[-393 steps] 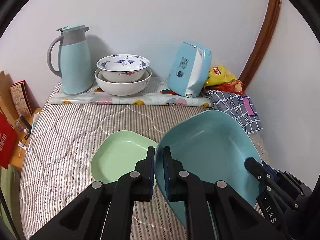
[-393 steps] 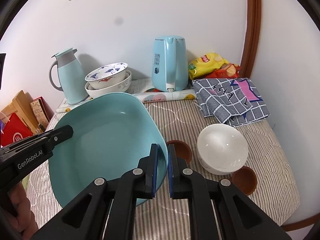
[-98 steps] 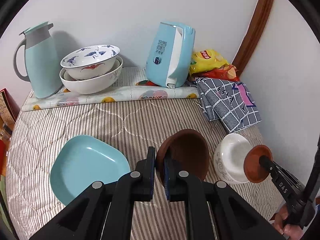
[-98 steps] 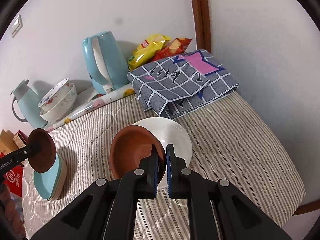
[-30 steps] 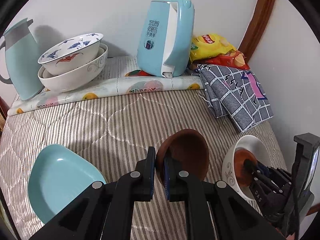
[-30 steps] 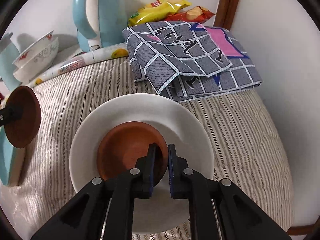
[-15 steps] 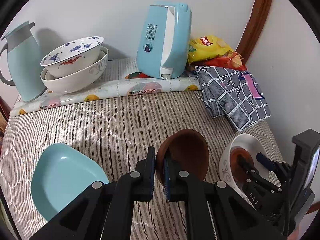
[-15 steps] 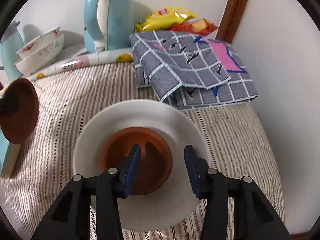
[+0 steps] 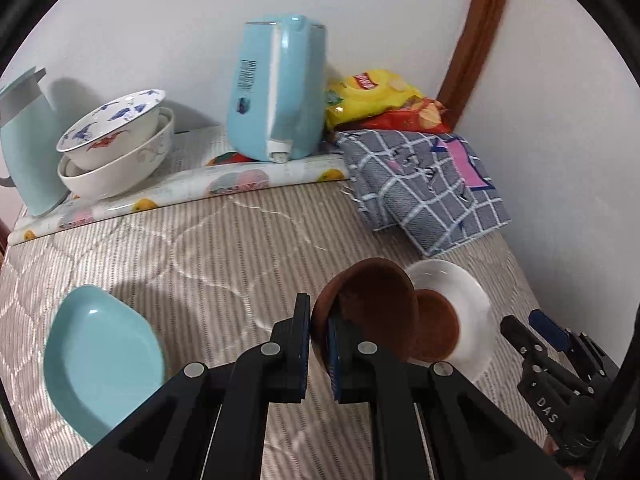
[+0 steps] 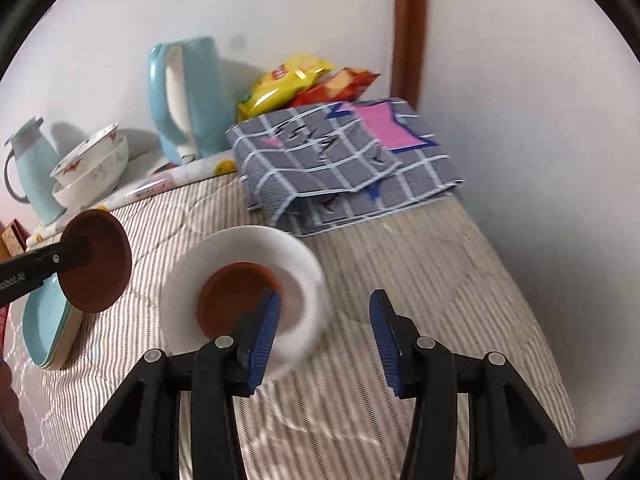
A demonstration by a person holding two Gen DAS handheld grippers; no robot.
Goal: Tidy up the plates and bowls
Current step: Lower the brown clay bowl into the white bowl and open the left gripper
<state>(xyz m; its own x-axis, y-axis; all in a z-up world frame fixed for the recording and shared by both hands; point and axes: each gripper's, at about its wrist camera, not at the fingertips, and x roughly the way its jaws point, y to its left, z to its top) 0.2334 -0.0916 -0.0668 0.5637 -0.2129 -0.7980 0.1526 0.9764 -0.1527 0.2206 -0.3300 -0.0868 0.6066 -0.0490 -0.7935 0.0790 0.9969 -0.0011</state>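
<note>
Left gripper clamped tight on rim of small round brown bowl, held tilted above striped quilted bedcover. Right gripper spread partway with nothing between pads, poised just beside white round ceramic bowl. Second small brown bowl nested inside that white bowl. Stacked teal plates resting on bedcover, well apart to the left. Two patterned white bowls nested by the wall beside pale blue kettle.
</note>
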